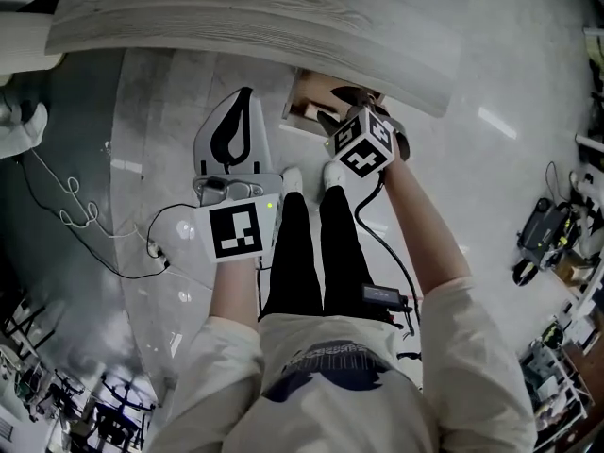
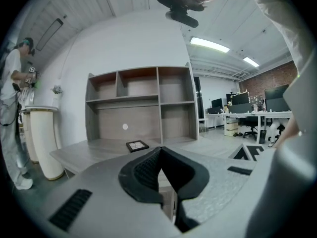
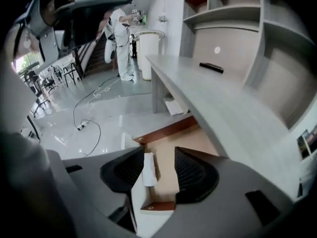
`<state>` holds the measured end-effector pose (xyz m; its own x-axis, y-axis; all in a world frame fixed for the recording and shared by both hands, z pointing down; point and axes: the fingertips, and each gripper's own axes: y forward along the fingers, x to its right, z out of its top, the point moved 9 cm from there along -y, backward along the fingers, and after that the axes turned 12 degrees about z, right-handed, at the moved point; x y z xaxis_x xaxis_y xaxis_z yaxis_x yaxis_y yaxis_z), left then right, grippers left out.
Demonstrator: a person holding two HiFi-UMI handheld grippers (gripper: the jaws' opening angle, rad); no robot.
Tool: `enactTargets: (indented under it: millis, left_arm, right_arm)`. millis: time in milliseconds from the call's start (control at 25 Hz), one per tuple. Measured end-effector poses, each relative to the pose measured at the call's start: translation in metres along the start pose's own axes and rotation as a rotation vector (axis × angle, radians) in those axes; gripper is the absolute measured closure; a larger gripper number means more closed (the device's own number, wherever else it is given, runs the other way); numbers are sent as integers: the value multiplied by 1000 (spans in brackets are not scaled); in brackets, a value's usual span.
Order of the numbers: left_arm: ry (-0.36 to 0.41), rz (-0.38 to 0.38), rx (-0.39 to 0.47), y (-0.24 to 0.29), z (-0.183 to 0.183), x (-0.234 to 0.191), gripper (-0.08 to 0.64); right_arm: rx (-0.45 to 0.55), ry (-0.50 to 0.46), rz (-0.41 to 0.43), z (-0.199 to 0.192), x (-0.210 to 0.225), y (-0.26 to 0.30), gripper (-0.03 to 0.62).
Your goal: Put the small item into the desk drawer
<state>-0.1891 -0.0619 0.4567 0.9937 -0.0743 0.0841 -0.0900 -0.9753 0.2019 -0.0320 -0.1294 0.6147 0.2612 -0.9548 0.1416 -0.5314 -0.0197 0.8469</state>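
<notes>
The desk drawer (image 3: pixel 190 142) stands pulled out under the grey desk top (image 3: pixel 218 103), its bare wood floor showing. A small white item (image 3: pixel 149 169) lies inside it along the left wall. My right gripper (image 3: pixel 159 150) hangs over the drawer with its jaws wide apart; the item lies in the gap by the left pad, and the pads do not press on it. The head view shows the right gripper (image 1: pixel 338 107) at the drawer (image 1: pixel 304 102) under the desk edge (image 1: pixel 264 17). My left gripper (image 1: pixel 247 94) is held out left of the drawer, shut and empty, facing the desk (image 2: pixel 89 150).
A shelf unit (image 2: pixel 138 103) stands on the desk, with a small black frame (image 2: pixel 137 145) in front of it. Cables (image 1: pixel 66 206) trail over the glossy floor on the left. Another person (image 2: pixel 12 108) stands at a white round stand. My own legs (image 1: pixel 311 253) are below the drawer.
</notes>
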Motion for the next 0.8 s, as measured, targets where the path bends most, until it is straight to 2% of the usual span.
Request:
enactTargets:
  millis: [200, 480, 600, 680, 800]
  left_arm:
    - [30, -9, 75, -15, 61, 6, 552]
    - [44, -31, 196, -46, 159, 23, 552]
    - [63, -46, 256, -63, 191, 26, 552]
    - [77, -45, 273, -76, 204, 27, 552]
    - [81, -37, 288, -90, 218, 27, 552]
  right_arm:
    - [218, 124, -91, 16, -9, -95, 411]
    - [661, 281, -233, 42, -25, -256, 451]
    - [819, 292, -288, 53, -43, -310, 464]
    - [891, 278, -327, 56, -57, -337, 475]
    - [984, 231, -401, 60, -75, -369, 526]
